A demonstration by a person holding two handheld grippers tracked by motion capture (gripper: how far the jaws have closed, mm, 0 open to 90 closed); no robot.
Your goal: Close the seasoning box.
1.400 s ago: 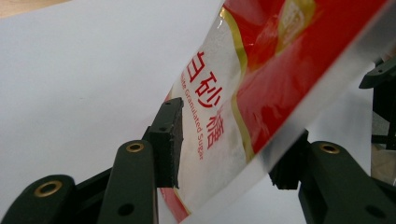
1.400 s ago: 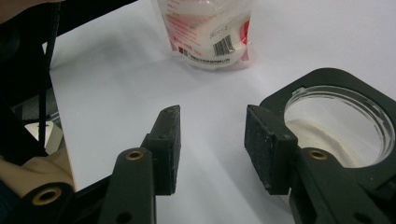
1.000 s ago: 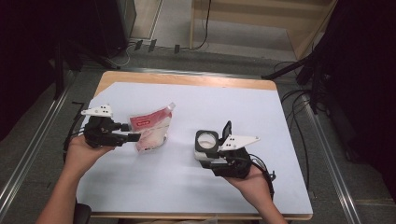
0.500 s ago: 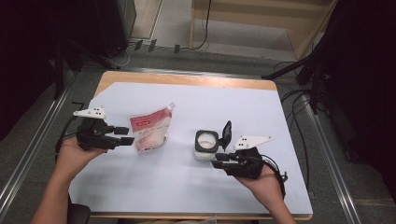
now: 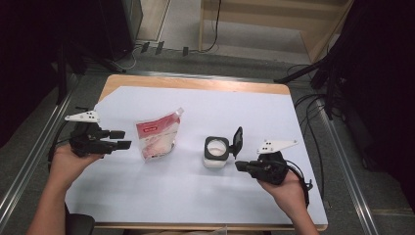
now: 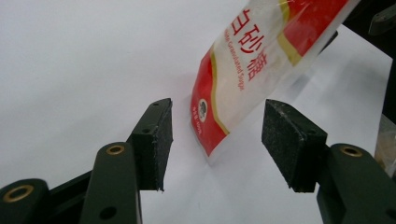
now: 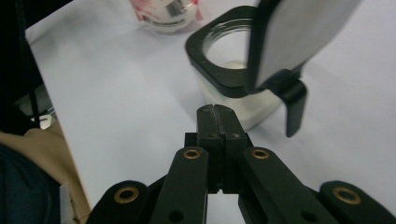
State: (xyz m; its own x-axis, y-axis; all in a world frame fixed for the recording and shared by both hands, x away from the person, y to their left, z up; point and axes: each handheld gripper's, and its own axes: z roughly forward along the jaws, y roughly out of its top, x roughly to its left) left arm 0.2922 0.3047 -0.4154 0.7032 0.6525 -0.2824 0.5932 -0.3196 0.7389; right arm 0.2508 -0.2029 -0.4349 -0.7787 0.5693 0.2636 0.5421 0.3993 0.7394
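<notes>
The left gripper (image 5: 120,139) sits at the left edge of the white sheet with its jaws apart and nothing between the pads (image 6: 153,140). In the left gripper view the lower corner of the sugar pouch (image 6: 243,70) lies just ahead of the gap and slightly toward the right pad, not yet inside it. In the high view the sugar pouch (image 5: 156,137) lies flat immediately to the right of this gripper. Its long axis runs from the near-left bottom edge to the spout corner at the far right, angled across the jaws' line of approach.

The right gripper (image 5: 241,166) is fully closed on nothing, its jaws having just been closing; the right gripper view shows the two pads (image 7: 215,122) pressed together. Directly ahead of it stands the jar (image 5: 216,152), lid (image 5: 237,142) hinged upright on the side facing this gripper, mouth open.

Judgement: the left gripper is the nearer tool to the pouch. The coming move is a short advance to the right to take the near bottom corner.
</notes>
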